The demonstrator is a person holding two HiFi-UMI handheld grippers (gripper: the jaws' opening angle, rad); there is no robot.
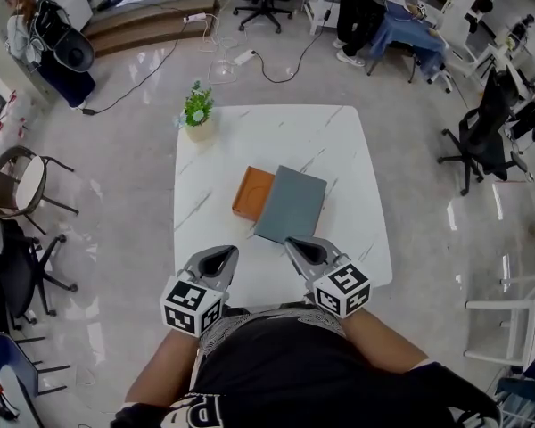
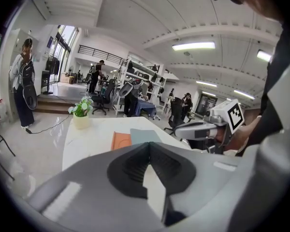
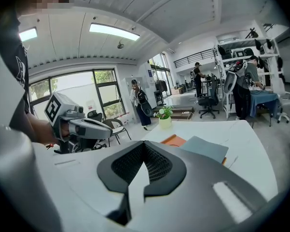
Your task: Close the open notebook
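A notebook lies in the middle of the white marble table (image 1: pixel 276 132). Its grey cover (image 1: pixel 291 203) faces up and an orange part (image 1: pixel 252 193) sticks out at its left. Both show in the left gripper view, grey (image 2: pixel 145 135) and orange (image 2: pixel 121 140), and in the right gripper view, grey (image 3: pixel 204 149) and orange (image 3: pixel 174 140). My left gripper (image 1: pixel 225 252) is shut and empty over the near table edge, short of the notebook. My right gripper (image 1: pixel 294 242) is shut and empty too, its tip just at the grey cover's near corner.
A small potted plant (image 1: pixel 197 110) stands at the table's far left corner. Office chairs (image 1: pixel 481 127) and cables lie on the floor around the table. People stand and sit farther off in the room.
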